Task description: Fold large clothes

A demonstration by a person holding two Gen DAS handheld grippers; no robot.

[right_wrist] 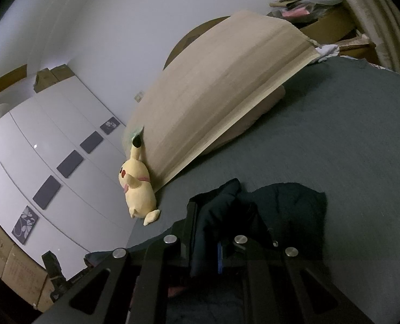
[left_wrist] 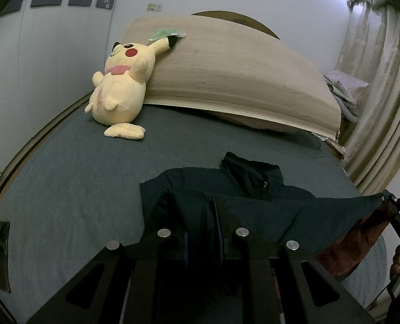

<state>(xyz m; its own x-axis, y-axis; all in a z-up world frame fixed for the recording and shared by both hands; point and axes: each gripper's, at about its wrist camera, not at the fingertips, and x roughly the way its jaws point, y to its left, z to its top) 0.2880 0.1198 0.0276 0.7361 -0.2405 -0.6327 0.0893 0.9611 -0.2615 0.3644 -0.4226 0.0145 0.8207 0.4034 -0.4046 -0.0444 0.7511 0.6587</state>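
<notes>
Two hand-held grippers each pinch dark fabric of the navy jacket [left_wrist: 253, 189], which lies on the grey-blue bed sheet [left_wrist: 65, 175] with its collar pointing toward the beige pillow [left_wrist: 226, 75]. Seen from its own camera, the left gripper [left_wrist: 202, 216] is clamped narrowly on a fold of the jacket. The right gripper [right_wrist: 208, 232] is closed tight on another edge, lifting it so the reddish lining [left_wrist: 361, 235] shows. A yellow plush toy [left_wrist: 119, 81] leans against the pillow.
</notes>
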